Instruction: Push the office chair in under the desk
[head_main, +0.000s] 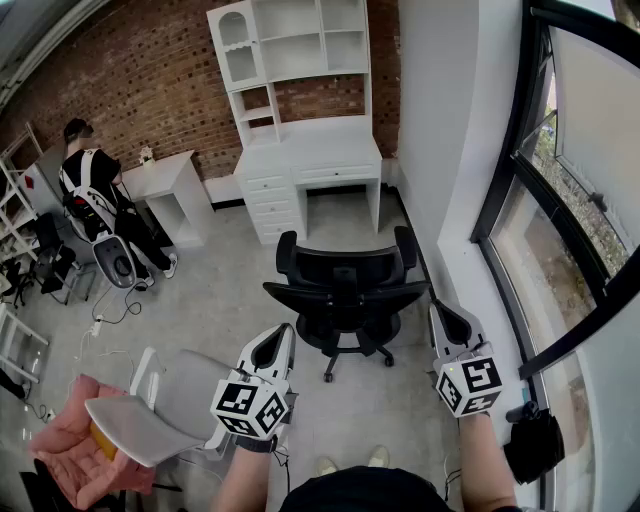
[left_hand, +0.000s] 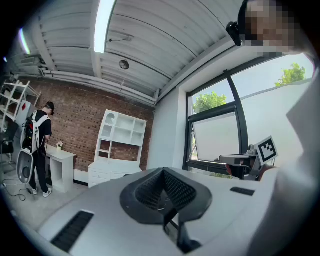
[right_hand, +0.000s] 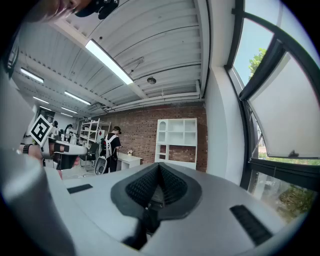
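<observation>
Brick wall (head_main: 150, 70) at back, pale floor (head_main: 225, 300) below. Black office chair (head_main: 345, 290) out on the floor, in front of white worktop (head_main: 318, 148), not yet under it. Left tool (head_main: 272, 348) and right tool (head_main: 452, 325) near the chair, not touching it, jaws pressed together, holding nothing.

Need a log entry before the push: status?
Left gripper, right gripper: jaws shut, empty. Office chair stands before white desk, not under. Nothing between them; grey chair off left.

Matt black mesh office chair (head_main: 343, 290); smooth white painted desk (head_main: 310, 160).
</observation>
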